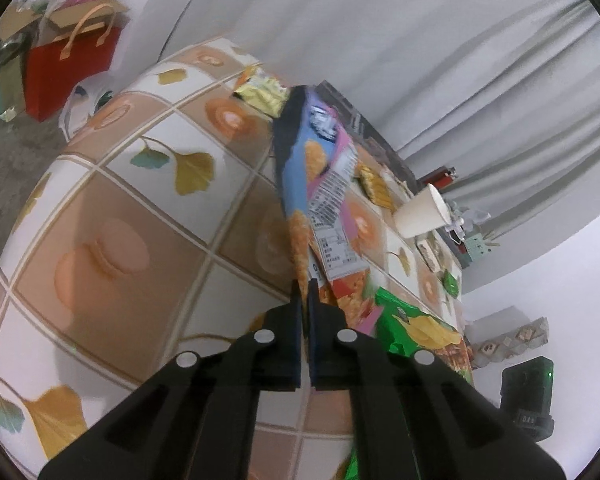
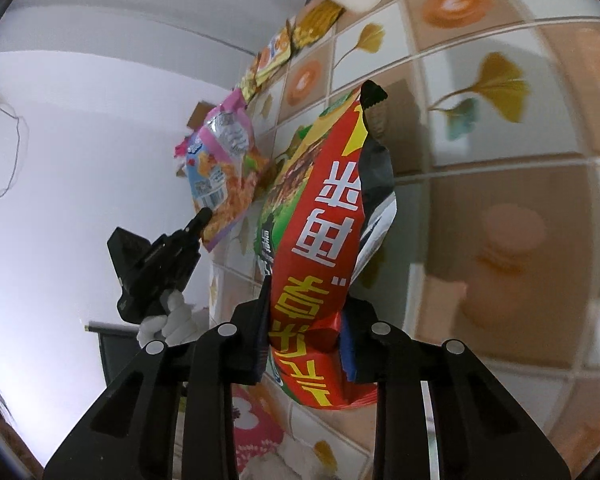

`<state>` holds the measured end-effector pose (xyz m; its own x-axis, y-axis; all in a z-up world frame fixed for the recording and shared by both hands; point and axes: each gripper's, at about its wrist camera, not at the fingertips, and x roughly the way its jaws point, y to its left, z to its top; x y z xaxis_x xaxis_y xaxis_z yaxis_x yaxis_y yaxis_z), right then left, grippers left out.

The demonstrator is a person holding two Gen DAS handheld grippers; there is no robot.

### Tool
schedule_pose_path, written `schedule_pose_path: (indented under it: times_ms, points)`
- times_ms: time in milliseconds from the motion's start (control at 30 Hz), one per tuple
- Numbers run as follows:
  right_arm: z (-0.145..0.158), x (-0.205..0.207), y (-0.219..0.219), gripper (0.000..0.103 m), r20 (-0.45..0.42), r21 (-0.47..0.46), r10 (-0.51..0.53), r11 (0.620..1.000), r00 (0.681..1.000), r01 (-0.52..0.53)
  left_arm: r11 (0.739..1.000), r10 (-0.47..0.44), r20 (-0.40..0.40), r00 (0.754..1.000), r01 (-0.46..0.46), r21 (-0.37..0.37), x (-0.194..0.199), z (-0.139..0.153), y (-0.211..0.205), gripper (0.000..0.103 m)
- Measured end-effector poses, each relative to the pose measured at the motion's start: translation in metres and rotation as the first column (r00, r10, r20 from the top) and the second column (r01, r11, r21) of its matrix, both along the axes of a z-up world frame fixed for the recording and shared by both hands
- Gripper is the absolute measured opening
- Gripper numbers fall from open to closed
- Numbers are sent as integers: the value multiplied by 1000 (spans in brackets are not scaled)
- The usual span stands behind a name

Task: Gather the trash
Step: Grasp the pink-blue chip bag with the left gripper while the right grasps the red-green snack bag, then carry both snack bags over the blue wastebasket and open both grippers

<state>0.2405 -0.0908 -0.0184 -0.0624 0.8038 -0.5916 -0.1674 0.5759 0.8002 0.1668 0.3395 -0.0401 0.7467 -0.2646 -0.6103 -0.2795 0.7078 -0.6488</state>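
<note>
Red snack bag (image 2: 320,240) between right tongs (image 2: 304,344)

Bright even indoor light, soft shadows, motion blur, heavy fisheye edge distortion

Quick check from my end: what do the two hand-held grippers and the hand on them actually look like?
Both are matte black plastic. The left hand-held gripper and right hand-held gripper each have angular, slotted finger arms with round silver-white studs and dark blue pads on the inner faces. In the right wrist view, a white knit glove covers the hand on the left one. No cables visible.
</note>
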Motion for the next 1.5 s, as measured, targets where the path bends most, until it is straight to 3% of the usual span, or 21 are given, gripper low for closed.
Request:
schedule_pose_path:
  times_ms: [500,700,900,1000,1167,1400,1500]
  points:
    - [21,-37,-83,26,52,119,-235,966,971,228,988,-142,85,986,146,-45,-26,37,-58,1]
    - [17,-59,-131,26,55,186,-341,927,938,326,968,-246,127,961,249,-11,-24,64,-97,1]
    - [8,-80,-183,26,43,247,-462,864,886,438,924,-378,145,914,382,2,-3,87,-167,1]
    - [5,-96,-224,26,40,267,-540,816,841,512,895,-441,152,885,445,7,7,93,-204,1]
    - [-7,-123,-294,26,22,292,-673,711,739,639,815,-576,141,805,579,25,34,103,-290,1]
    - [-51,-158,-381,26,-73,303,-833,505,548,808,683,-729,93,678,730,28,72,98,-419,1]
    - [-78,-163,-402,27,-134,297,-871,420,473,858,640,-768,69,637,767,41,86,91,-462,1]
